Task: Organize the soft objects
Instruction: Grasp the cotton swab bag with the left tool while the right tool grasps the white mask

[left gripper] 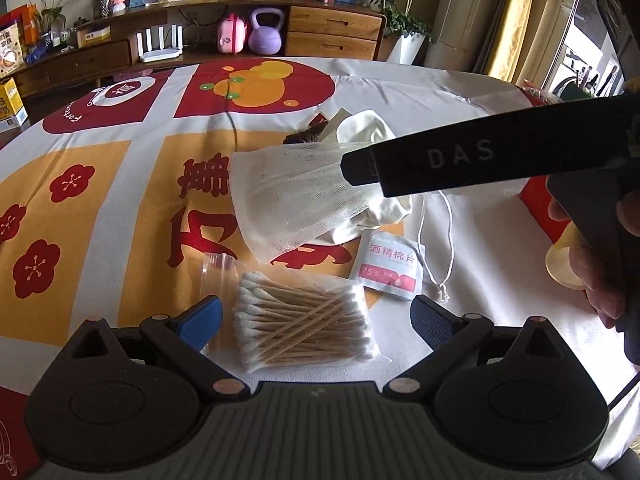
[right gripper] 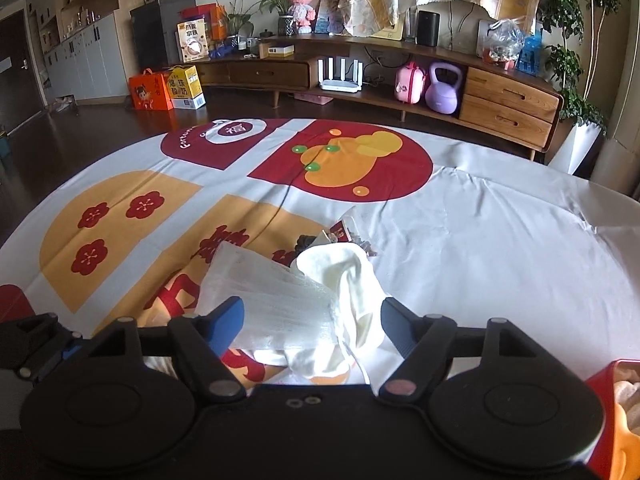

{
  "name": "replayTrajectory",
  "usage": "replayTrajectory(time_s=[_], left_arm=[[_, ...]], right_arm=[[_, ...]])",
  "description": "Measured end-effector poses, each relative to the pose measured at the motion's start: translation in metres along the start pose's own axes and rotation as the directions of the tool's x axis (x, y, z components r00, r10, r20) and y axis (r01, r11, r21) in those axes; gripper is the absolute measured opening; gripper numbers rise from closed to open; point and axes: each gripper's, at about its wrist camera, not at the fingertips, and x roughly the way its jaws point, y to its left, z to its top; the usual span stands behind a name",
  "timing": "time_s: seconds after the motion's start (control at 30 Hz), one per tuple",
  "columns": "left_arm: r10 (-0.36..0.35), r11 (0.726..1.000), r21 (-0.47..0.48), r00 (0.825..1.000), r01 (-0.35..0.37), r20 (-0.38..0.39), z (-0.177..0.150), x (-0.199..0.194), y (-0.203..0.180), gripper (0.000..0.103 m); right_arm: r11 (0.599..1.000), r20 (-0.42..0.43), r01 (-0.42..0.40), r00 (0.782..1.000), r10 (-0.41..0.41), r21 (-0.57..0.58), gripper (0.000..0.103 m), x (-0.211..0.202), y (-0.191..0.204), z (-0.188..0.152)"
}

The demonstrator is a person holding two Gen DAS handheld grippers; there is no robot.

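A round table under a printed cloth (left gripper: 132, 184) of red, orange and white spreads ahead of both grippers and carries everything.

The largest soft thing is a white gauze mesh bag (left gripper: 288, 200), lying ahead of the left gripper (left gripper: 316, 322) and beyond the swab pack. In the right wrist view the same bag (right gripper: 272, 304) lies between the two blue fingers of the right gripper (right gripper: 312, 324), its near end running under the tool body. Those jaws stand apart with gaps visible beside each pad, so the bag is flanked and not pinched.

A cream cloth pouch (left gripper: 366, 130) is bunched against the bag's far and right side; in the right wrist view it (right gripper: 352, 280) drapes over the bag just inside the right-hand finger. Its drawstring (left gripper: 434, 240) trails toward the left gripper's right finger.

The right gripper's black arm crosses the left wrist view from the right, its tip over the bag, with the person's hand (left gripper: 592, 264) on the handle.

A clear pack of cotton swabs (left gripper: 304, 326) lies directly between the left gripper's wide-spread fingers, touching neither.

An alcohol pad sachet (left gripper: 386, 266) lies just ahead of the left gripper's right finger, beside the swabs.

A small dark scrap and red wrapper (right gripper: 340, 234) lie beyond the pouch.
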Motion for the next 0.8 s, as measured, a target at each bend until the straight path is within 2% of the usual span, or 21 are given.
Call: replayTrajectory(time_s=[0.13, 0.2, 0.27, 0.53, 0.8], left_arm=[[0.014, 1.0, -0.008, 1.0, -0.014, -0.001, -0.002, 0.006, 0.003, 0.1], [0.02, 1.0, -0.013, 1.0, -0.02, -0.003, -0.003, 0.008, 0.004, 0.1], [0.031, 0.999, -0.016, 1.0, -0.031, 0.003, -0.005, 0.009, 0.005, 0.1], [0.046, 0.999, -0.007, 0.999, -0.046, 0.014, -0.008, 0.012, 0.005, 0.083], [0.051, 0.999, 0.006, 0.998, -0.051, 0.025, -0.008, 0.009, 0.005, 0.073]], right_arm=[[1.0, -0.016, -0.006, 1.0, 0.006, 0.015, 0.069, 0.009, 0.0, -0.001], [1.0, -0.027, -0.003, 1.0, 0.004, 0.017, 0.062, 0.013, 0.0, -0.003], [1.0, -0.036, 0.002, 0.999, -0.001, 0.025, 0.058, 0.015, 0.0, -0.004], [0.999, -0.038, 0.003, 0.999, -0.001, 0.042, 0.04, 0.016, 0.0, -0.006], [0.998, -0.025, 0.006, 1.0, -0.005, 0.055, 0.022, 0.009, 0.0, -0.007]])
